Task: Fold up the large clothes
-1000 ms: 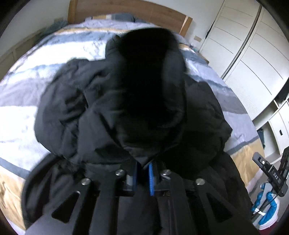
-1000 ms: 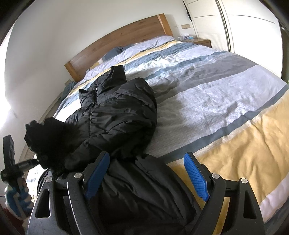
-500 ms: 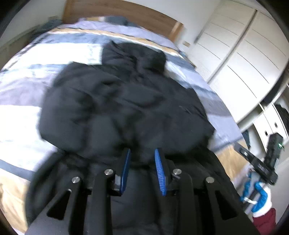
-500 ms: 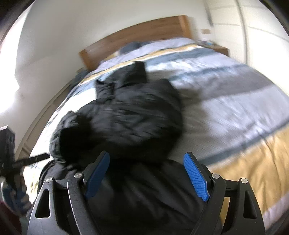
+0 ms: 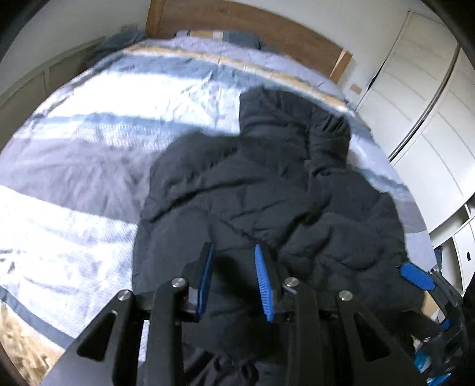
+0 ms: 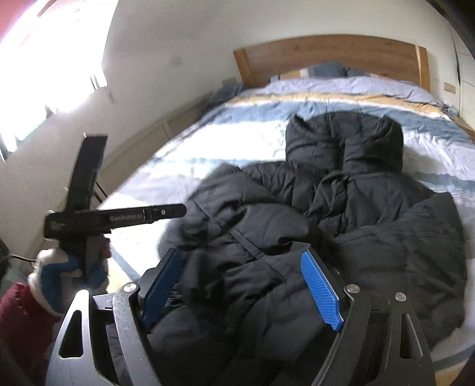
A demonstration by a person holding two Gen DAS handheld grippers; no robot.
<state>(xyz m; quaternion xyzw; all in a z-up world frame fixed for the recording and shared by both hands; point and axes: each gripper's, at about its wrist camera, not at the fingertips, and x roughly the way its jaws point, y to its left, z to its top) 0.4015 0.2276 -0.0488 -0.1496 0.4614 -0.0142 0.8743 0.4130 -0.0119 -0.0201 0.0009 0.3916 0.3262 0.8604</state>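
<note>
Left wrist view shows the left gripper [image 5: 233, 282] at the lower centre of the frame, its two blue pads [image 5: 263, 285] set a narrow gap apart with nothing pinched between them, hovering just over the near part of a black puffer jacket [image 5: 267, 202]. The jacket lies crumpled across the centre and right of the frame on a striped duvet [image 5: 89, 154] in grey, white, blue and yellow bands, with its hood end pointing toward the wooden headboard [image 5: 267, 26] at the top. White wardrobe doors [image 5: 430, 104] fill the upper right, and part of the right gripper [image 5: 415, 276] shows at the lower right edge. Right wrist view shows the right gripper [image 6: 242, 291] spread wide at the bottom, blue pads [image 6: 320, 291] on either side of a bunched fold of the jacket [image 6: 341, 213] without closing on it. At the left of that frame the left gripper [image 6: 118, 219] appears from the side, held by a gloved hand [image 6: 59, 273], near the jacket's left edge; a bright window [image 6: 44, 59] glares in the upper left.
</note>
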